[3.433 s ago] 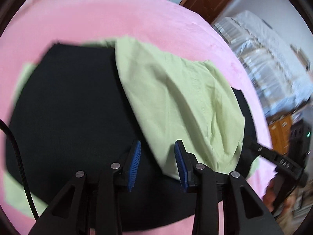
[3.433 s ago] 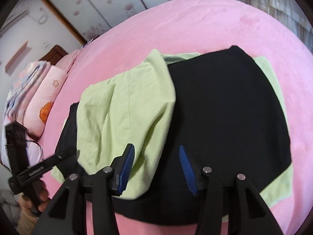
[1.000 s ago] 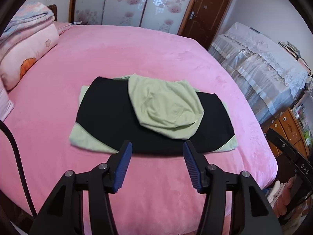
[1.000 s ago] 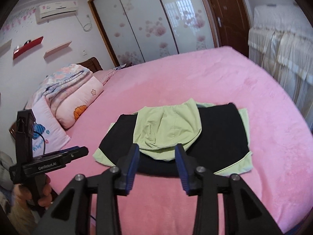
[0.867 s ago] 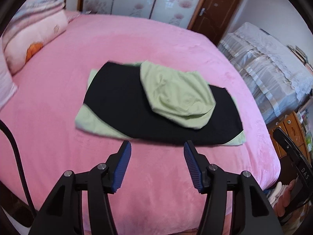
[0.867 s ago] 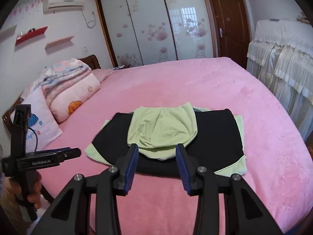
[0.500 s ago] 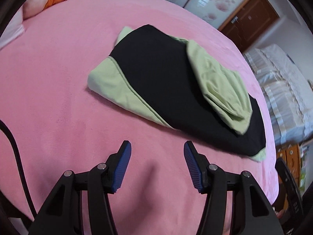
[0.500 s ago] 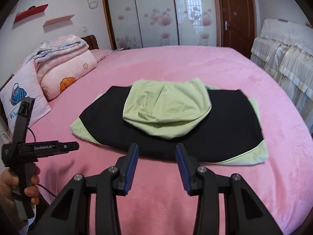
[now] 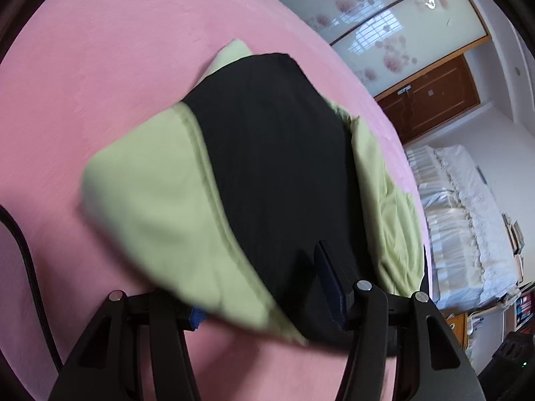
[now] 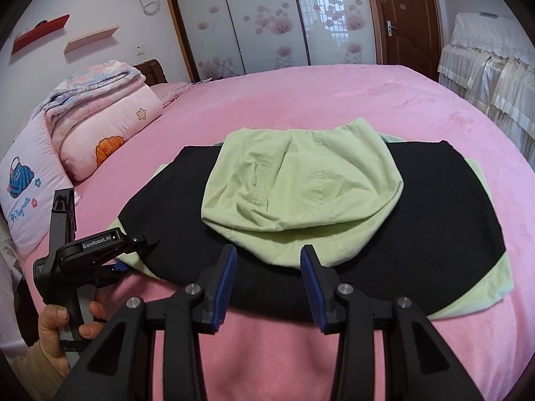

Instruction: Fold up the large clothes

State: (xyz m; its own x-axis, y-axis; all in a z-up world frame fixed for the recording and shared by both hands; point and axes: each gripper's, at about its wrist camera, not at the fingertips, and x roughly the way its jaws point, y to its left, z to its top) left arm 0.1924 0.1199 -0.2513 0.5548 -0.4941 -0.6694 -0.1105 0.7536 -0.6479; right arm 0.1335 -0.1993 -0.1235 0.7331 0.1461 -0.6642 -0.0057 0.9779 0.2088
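A black and green jacket (image 10: 334,207) lies flat on a pink bed (image 10: 334,107). The left gripper (image 9: 264,304) straddles its near left corner; the cloth hides one finger, jaws spread, grip unclear. Only the right view shows the left hand (image 10: 63,327), folded quilt (image 10: 100,100) and pillow (image 10: 26,180). The right gripper (image 10: 267,284) hovers open, empty.

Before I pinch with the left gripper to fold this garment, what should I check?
1. Left gripper open: ok.
2. Green corner between its jaws: ok, one finger hidden beneath.
3. Grip on the garment: not ok, jaws wide.
4. Right gripper open: ok.
5. Right gripper touching the near edge: cannot tell.
6. Green flap lying on the black panel: ok, wrinkled.
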